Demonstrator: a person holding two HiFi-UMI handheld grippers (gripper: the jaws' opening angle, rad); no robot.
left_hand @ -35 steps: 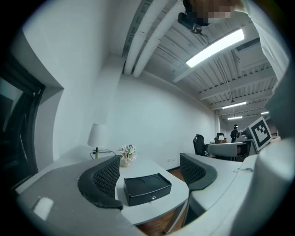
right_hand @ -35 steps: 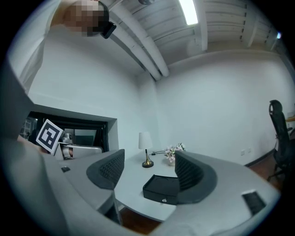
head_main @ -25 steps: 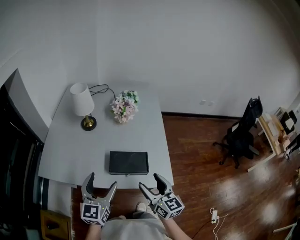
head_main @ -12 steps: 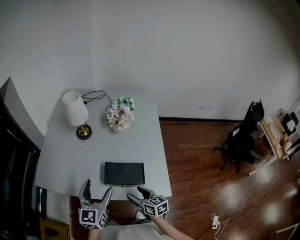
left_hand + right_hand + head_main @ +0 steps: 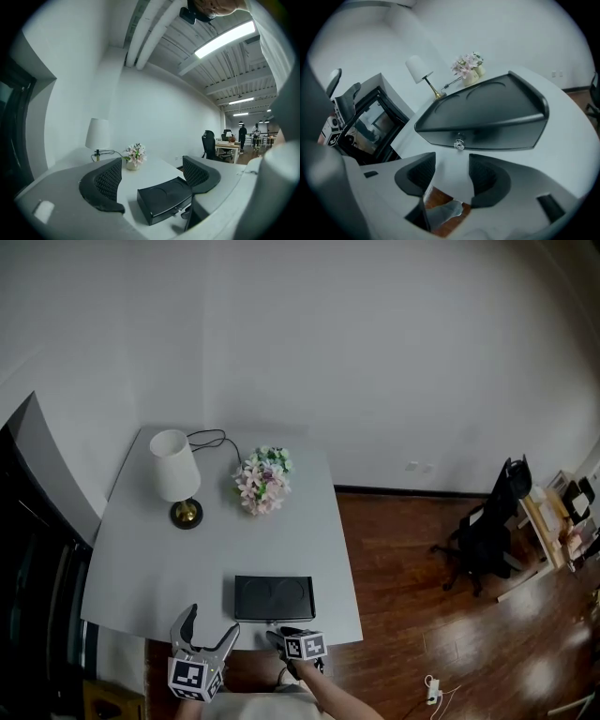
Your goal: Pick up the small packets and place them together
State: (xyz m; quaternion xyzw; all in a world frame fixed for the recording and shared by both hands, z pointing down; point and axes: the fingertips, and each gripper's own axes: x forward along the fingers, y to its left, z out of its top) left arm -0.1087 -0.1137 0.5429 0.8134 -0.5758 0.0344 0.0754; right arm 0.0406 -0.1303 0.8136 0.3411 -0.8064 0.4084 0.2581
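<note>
Grey table (image 5: pixel 178 563): my right gripper (image 5: pixel 451 161) jaws just narrowing, empty, near black box (image 5: pixel 487 110) latch (image 5: pixel 459 142); misaim could shove box. Left gripper (image 5: pixel 152 166) wide, empty.

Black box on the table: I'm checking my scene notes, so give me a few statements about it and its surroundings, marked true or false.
1. The black box is closed. True.
2. In the head view, the lamp stands right of the flowers. False: it stands left of them.
3. The right gripper grips the box's knob. False: its jaws, just now closing, stand apart with nothing between them; the knob lies ahead.
4. The left gripper is open and empty. True.
5. Small packets lie on the table. False: none shows there.
</note>
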